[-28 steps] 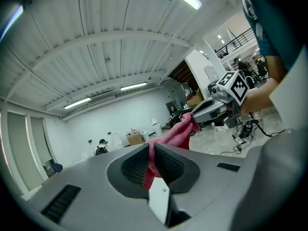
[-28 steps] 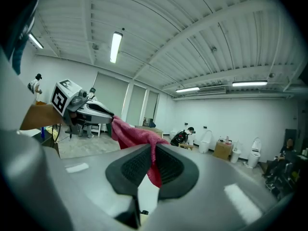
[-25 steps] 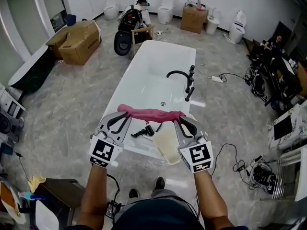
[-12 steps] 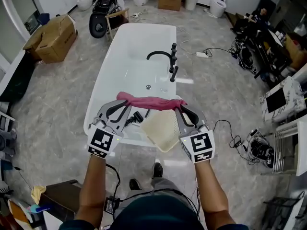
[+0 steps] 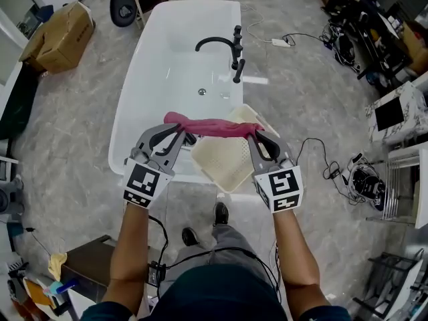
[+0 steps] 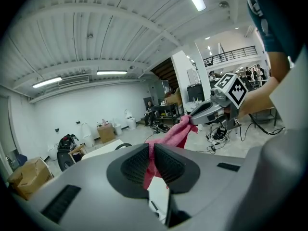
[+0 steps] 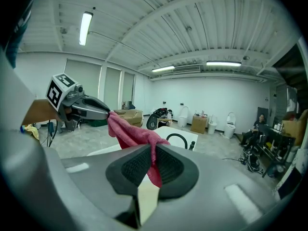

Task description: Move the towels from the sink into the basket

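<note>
Two grippers: both are closed on one pink towel (image 5: 210,126), one at each end.
Left gripper (image 5: 175,131): its jaws pinch the left end of the towel, and the cloth is squeezed thin between the pads.
Right gripper (image 5: 257,138): its jaws pinch the right end the same way, and a bit of cloth hangs out below them.
Towel: it is up in the air, pulled into a long roll between the two grippers. It hangs over the near end of the tub (image 5: 134,92), above the far edge of the basket (image 5: 227,172).
Basket: it is cream with small holes and sits tilted at the near right corner of the tub. I cannot tell what it rests on.
How the towel feels: I think it is soft, light and floppy. It will not break. It should not slip, as fluffy cloth sticks well to bumpy pads.
Where to hold: the two ends, as now, look best, because the middle stays up. If one end drops first, it may flop over the basket's edge.
</note>
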### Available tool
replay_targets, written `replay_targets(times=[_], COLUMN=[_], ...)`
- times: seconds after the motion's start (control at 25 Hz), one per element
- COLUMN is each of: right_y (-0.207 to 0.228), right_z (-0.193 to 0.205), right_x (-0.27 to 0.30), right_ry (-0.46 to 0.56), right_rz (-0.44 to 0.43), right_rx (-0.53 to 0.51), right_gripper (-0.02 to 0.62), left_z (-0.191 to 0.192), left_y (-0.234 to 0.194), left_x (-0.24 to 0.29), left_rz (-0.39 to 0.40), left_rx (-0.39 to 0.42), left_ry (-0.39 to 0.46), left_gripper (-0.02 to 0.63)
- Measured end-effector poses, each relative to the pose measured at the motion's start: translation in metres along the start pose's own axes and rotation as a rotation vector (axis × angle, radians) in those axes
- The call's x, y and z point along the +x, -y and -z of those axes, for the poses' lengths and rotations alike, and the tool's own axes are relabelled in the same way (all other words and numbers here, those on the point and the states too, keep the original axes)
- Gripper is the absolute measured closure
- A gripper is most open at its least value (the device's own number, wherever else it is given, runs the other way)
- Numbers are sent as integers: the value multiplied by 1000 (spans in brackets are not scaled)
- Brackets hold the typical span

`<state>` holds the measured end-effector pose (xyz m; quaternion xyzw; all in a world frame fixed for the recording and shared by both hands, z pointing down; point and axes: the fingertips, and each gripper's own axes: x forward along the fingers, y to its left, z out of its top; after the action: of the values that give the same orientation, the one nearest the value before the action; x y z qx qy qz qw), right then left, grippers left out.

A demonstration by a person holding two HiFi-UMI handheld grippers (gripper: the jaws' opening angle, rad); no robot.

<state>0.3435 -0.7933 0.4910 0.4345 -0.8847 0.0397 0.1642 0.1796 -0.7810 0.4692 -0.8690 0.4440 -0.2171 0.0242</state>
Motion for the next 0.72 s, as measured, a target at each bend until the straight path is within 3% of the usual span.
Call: replay_targets(times=[0.72], right_y=[36], right_z=[127], right_x=[30], right_ry=[-157], right_rz=[55], right_rx=[110], right_gripper=[557], left_z=[94], left_y=[46], left_x=[88], left_rz=[125], left_rx=[-89], left_ry=[-119], left_gripper=[569])
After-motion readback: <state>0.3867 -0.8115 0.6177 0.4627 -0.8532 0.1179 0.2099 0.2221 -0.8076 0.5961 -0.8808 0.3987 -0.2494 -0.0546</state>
